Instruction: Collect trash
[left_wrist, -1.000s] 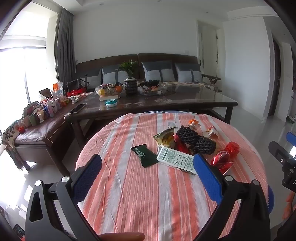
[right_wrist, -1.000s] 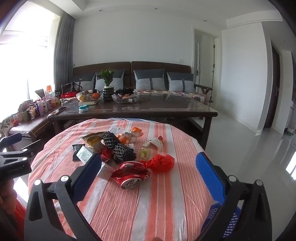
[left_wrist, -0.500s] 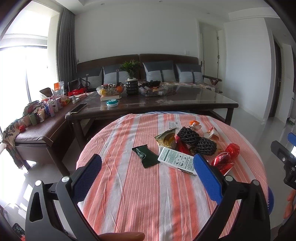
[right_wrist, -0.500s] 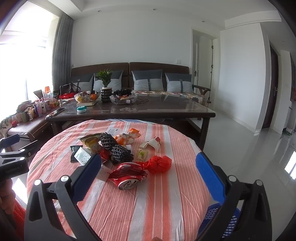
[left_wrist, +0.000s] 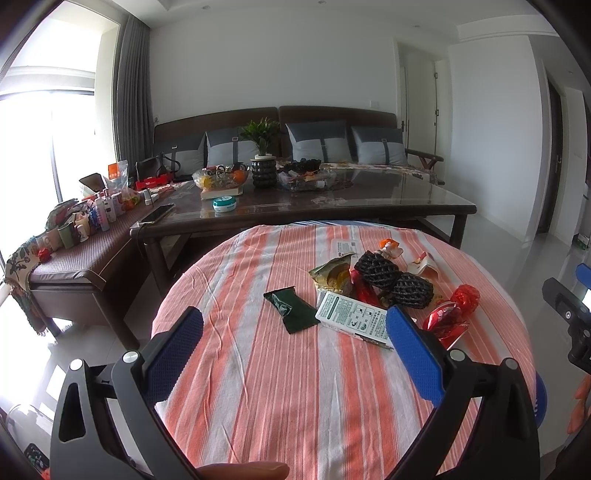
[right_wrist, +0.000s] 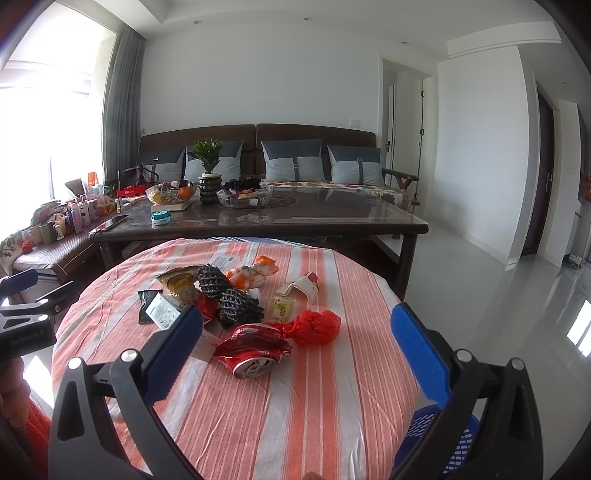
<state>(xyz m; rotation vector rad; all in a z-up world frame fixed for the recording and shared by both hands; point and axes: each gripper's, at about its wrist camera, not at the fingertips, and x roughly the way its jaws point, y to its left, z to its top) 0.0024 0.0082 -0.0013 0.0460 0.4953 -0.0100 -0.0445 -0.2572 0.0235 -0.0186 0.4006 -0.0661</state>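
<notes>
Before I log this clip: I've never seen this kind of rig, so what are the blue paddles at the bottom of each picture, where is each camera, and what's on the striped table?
No robot arm here: a person carries a hand-held gripper in each hand, with a fisheye camera on each looking forward between its jaws. The blue paddles are those jaws.

One picture comes from the left gripper, the other from the right gripper. Both are open and hold nothing.

They hover over a round table with a striped cloth. On it lies a heap of trash: a crushed red can, a red crumpled wrapper, two black foam nets, a white printed box, a dark green packet and snack wrappers. A blue perforated basket peeks out at the table's near right edge.

Behind is a cluttered coffee table and a sofa.
</notes>
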